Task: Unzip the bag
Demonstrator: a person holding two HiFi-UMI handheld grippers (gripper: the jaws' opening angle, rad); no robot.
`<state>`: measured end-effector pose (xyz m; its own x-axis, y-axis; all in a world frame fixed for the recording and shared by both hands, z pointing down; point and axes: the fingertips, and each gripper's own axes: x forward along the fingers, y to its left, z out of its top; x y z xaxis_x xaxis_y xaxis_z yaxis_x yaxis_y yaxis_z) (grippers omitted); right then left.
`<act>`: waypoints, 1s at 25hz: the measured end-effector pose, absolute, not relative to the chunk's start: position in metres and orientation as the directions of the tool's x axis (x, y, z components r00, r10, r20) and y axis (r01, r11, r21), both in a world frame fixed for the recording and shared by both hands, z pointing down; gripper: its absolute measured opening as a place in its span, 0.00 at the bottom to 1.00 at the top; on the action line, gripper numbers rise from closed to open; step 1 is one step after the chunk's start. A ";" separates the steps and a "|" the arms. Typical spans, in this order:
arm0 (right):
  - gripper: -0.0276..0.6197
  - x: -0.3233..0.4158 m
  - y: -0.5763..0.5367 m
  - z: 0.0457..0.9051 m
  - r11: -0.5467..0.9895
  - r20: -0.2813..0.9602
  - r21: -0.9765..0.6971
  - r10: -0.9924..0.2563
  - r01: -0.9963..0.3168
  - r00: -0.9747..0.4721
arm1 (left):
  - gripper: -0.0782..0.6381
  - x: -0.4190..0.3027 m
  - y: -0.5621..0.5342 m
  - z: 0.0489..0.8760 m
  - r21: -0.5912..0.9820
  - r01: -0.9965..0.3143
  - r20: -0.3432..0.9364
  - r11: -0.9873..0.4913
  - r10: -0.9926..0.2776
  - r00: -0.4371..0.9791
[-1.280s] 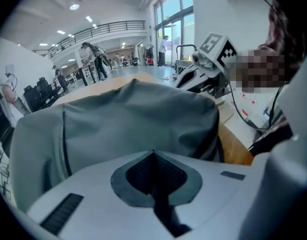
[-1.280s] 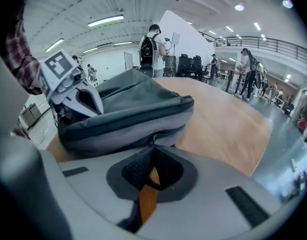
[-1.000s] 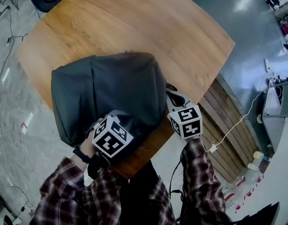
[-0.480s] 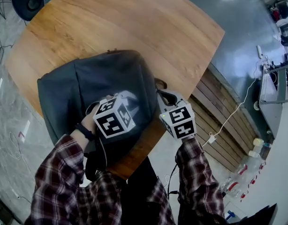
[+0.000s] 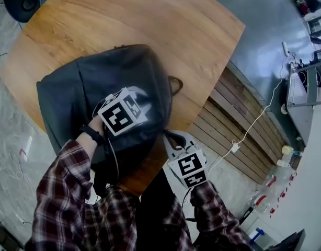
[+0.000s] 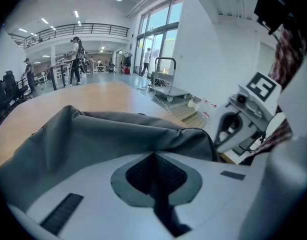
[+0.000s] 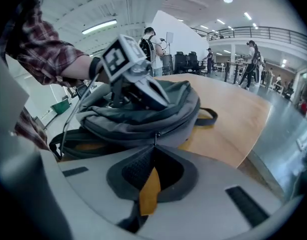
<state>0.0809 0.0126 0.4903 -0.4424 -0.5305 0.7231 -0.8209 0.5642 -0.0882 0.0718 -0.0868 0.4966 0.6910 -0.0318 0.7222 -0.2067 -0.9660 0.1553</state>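
2 grippers on the job: left gripper [image 6: 153, 156] jaws together, resting on grey bag [image 5: 87, 88] atop wooden table [image 5: 150, 20]; right gripper [image 7: 154, 151] clamped on zipper pull [image 7: 154, 145].

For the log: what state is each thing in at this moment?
bag: lying on the table, under the left gripper.
zip pull: pinched by the right gripper; how far the zip is open is unclear.
left gripper: jaws together, on the bag's top.
right gripper: shut on the zip pull, beyond the table edge.
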 end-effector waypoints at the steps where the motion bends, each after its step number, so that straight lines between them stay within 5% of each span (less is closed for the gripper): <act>1: 0.06 0.070 0.021 0.490 0.557 0.714 -0.120 -0.526 -0.822 -0.461 | 0.12 0.074 -0.091 0.497 0.154 -0.216 0.723 -0.964 -0.039 0.690; 11: 0.06 0.033 0.026 0.489 0.552 0.681 -0.193 -0.520 -0.811 -0.516 | 0.12 0.081 -0.125 0.484 0.100 -0.371 0.712 -0.923 -0.194 0.675; 25: 0.06 0.060 -0.028 0.488 0.543 0.677 -0.161 -0.547 -0.824 -0.492 | 0.12 -0.076 -0.022 0.470 0.225 -0.659 0.818 -0.718 -0.228 0.528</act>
